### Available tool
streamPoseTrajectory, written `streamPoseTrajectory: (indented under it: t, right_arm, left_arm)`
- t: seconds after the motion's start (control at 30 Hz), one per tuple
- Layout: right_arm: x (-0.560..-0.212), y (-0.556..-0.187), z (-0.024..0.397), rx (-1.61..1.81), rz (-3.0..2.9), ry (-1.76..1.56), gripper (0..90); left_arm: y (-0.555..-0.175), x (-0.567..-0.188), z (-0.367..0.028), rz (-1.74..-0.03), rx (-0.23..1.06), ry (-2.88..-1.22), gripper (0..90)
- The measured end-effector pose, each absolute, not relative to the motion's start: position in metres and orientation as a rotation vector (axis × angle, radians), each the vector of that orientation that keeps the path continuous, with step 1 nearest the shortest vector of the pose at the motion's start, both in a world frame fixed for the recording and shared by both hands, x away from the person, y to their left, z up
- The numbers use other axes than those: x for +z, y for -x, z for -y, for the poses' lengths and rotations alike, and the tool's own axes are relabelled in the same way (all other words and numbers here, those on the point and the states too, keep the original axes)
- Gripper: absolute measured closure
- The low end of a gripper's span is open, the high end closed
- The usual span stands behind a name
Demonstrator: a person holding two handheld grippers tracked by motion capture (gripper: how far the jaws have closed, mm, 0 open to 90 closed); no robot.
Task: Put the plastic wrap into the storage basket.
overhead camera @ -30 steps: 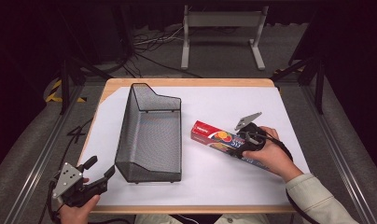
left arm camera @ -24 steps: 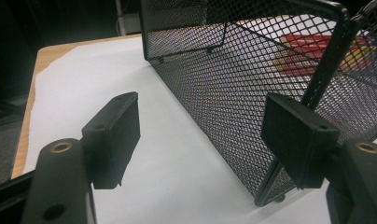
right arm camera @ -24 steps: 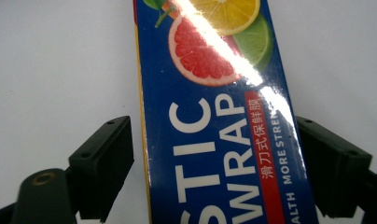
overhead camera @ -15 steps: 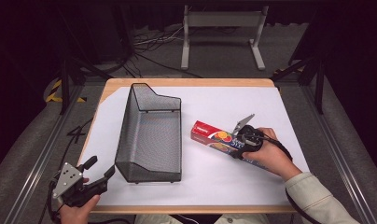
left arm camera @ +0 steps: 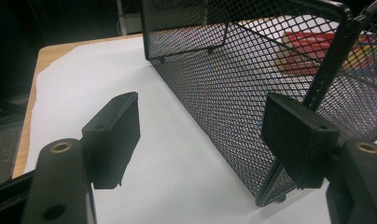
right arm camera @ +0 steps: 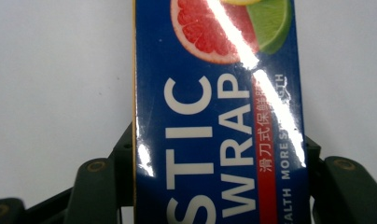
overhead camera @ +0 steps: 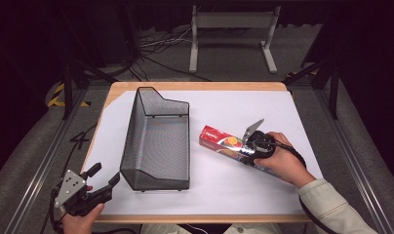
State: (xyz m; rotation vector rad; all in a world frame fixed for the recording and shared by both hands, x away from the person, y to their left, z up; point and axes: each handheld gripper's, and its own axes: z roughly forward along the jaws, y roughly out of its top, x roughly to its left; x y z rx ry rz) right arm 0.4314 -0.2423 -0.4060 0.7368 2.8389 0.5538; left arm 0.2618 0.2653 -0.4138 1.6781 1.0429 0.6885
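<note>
Blue glossy cardboard is what I'm mostly staring at right now through the right gripper view: the plastic wrap box point(right arm camera: 219, 112) is lying flat on the white sheet, running away from the camera, with the right tool point(right arm camera: 219, 186) straddling it from both sides. Its jaws have just been closing in on the box, and they're sitting right up against the long edges, but I honestly can't tell if the pads are pressing yet. Readable print: "STIC WRAP" in big white letters, a red strip with Chinese characters plus "MORE" and part of another word ending "ALTH", and a grapefruit slice and a lime wedge up top.

From the high view, the right hand point(overhead camera: 278, 163) is resting low on the counter point(overhead camera: 244, 200), wrist angled in from the lower right, the tool pointing toward the box's middle. The box point(overhead camera: 218, 140) is lying diagonally, just right of the black mesh tray point(overhead camera: 158, 141), red end nearest the tray.

I'm holding the left tool point(overhead camera: 103, 181) down at the near left corner of the counter, hand point(overhead camera: 80, 219) coming up from below, jaws spread wide with nothing between them. Its own view is looking along the tray's point(left arm camera: 233, 84) near corner.
</note>
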Motion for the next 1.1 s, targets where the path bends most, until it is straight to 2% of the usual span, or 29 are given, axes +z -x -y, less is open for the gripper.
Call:
streamPoseTrajectory:
  t: [0.47,1.1]
  right_arm:
    - [-0.365,-0.426,0.243,0.689,-2.786,-0.772,40.4]
    - [-0.327,-0.421,0.241,0.776,-2.721,-0.791,40.3]
  left_arm:
    - [-0.262,-0.414,-0.265,-1.036,0.69,-1.678,28.9]
    - [-0.261,-0.414,-0.265,-1.036,0.694,-1.676,28.9]
